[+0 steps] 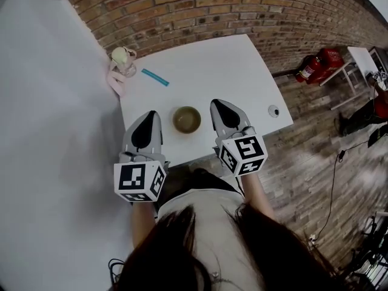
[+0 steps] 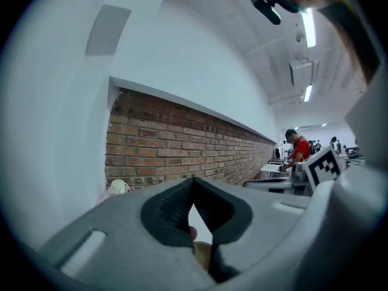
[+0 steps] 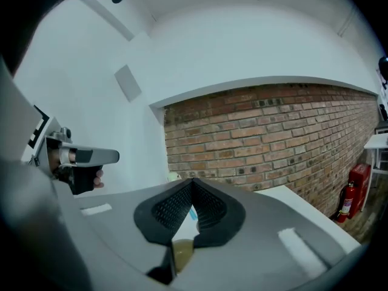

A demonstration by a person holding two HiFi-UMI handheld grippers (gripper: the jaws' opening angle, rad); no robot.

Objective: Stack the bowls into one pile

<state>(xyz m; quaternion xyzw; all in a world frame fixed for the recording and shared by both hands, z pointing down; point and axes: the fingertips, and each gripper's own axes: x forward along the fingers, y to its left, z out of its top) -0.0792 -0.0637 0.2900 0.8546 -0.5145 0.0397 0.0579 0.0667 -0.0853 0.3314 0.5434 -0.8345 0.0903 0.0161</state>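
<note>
One olive-brown bowl pile (image 1: 187,120) stands near the front edge of the white table (image 1: 230,65). My left gripper (image 1: 151,113) hovers just left of it and my right gripper (image 1: 217,102) just right of it, both above the table. Each has its jaws shut with nothing between them. In the left gripper view the closed tips (image 2: 193,179) meet, and a sliver of the bowl (image 2: 203,254) shows below them. The right gripper view shows the same: its tips (image 3: 193,181) touch, with the bowl's rim (image 3: 180,252) under the pads.
A pink soft toy with a pale round top (image 1: 123,62) sits at the table's back left corner, a teal strip (image 1: 155,77) beside it. A small round object (image 1: 274,110) lies at the right edge. Red fire extinguishers (image 1: 316,65) stand by the brick wall (image 1: 242,11).
</note>
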